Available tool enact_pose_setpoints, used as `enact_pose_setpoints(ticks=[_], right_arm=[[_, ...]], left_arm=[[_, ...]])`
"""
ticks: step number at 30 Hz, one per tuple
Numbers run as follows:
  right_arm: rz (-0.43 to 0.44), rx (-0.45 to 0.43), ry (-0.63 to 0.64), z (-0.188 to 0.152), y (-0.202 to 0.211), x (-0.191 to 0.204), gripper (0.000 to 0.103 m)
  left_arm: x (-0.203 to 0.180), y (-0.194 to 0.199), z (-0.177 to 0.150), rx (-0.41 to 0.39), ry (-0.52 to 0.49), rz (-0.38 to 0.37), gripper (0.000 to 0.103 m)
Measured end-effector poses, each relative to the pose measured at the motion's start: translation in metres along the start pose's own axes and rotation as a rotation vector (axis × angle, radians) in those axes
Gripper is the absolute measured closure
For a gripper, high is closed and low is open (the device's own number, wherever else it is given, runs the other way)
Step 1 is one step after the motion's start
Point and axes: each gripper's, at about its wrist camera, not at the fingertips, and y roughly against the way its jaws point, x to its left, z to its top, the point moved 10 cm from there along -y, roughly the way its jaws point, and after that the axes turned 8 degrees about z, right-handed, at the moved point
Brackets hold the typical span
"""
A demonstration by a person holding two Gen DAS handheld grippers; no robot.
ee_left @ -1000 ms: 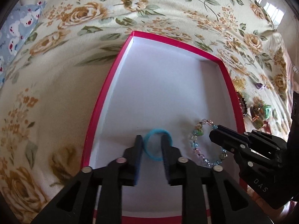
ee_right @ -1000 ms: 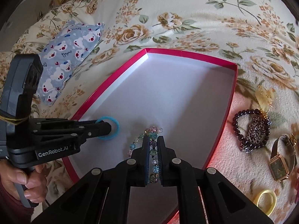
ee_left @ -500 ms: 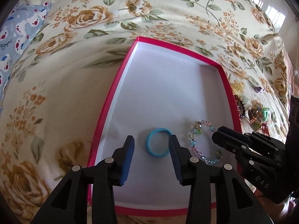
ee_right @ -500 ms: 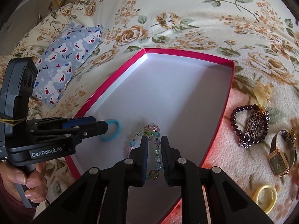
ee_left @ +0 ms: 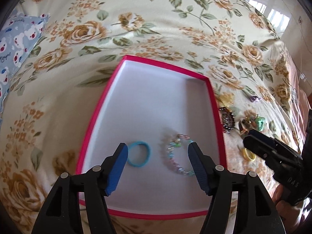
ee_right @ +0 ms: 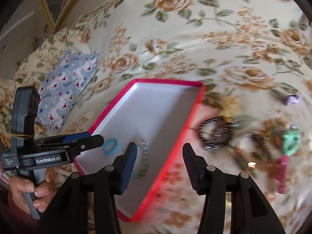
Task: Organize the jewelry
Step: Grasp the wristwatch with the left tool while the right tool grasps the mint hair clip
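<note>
A red-rimmed box with a white floor lies on the flowered bedspread. In it lie a blue ring and a pastel bead bracelet, side by side near the front. My left gripper is open and empty above them. My right gripper is open and empty over the box's right rim; it shows in the left wrist view to the right of the box. Loose on the bedspread lie a dark bead bracelet, a green piece and a yellow ring.
A blue bear-print pillow lies at the far left. A purple piece and a pink clip lie to the right of the box. The right wrist view is motion-blurred.
Both grippers let go and opened wide: the left off the blue ring, the right off the bead bracelet. Both pulled back and up; the right swung right toward the loose jewelry.
</note>
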Motion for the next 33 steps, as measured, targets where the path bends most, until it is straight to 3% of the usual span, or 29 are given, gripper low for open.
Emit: enact_pose_setpoints(ticks=[8,23,30,33], right_arm=[[-0.084,-0.052,-0.084,-0.001,0.037,-0.051,0.052],[-0.202,-0.107,-0.168,-0.008,0.084,-0.121,0.052],[-0.263,-0.103,-0.199,-0.009,0.090,-0.153,0.052],[-0.276,-0.097,-0.207,-0.009,0.088,-0.163,0.053]], left_arm=[[-0.029,0.002,0.004,0.007,-0.031,-0.044,0.032],[-0.100,-0.013,0.018,0.022,-0.140,-0.106,0.032],[-0.134,-0.031,0.025,0.039,-0.194,-0.145,0.033],[-0.151,-0.042,0.029,0.048,-0.224,-0.156,0.039]])
